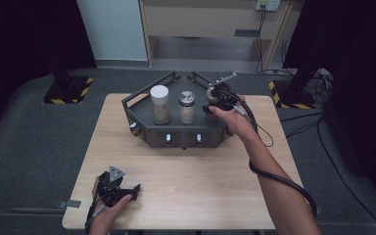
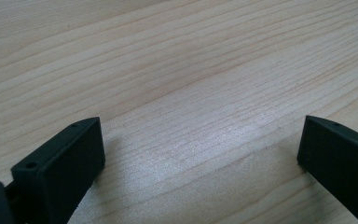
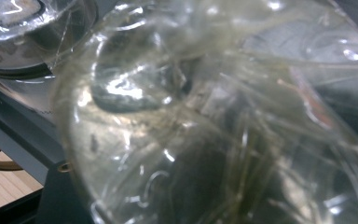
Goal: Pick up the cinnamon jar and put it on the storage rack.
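- My right claw [image 1: 214,104] is up against the glass jar [image 3: 205,121] at the right end of the dark rack [image 1: 142,117]; whether it's clenched, I can't tell.
- Left claw [image 1: 125,192] rests released on the wooden table [image 1: 200,186].
- White-capped jar [image 1: 160,104] and metal-lidded jar [image 1: 187,106] sit in the rack, untouched.

The surface [image 1: 186,176] is pale wood with fine straight grain, and the rack [image 1: 176,129] on it is dark grey with small white marks on its front face. One jar [image 1: 160,104] has a white lid over beige contents, the next jar [image 1: 187,106] a silver metal lid over tan contents, and a clear glass jar [image 3: 205,121] shows yellowish glints. The left gripper [image 2: 200,149] has black jaws, floor markers [image 1: 68,90] carry yellow-and-black stripes, and the floor [image 1: 39,147] is dark grey.
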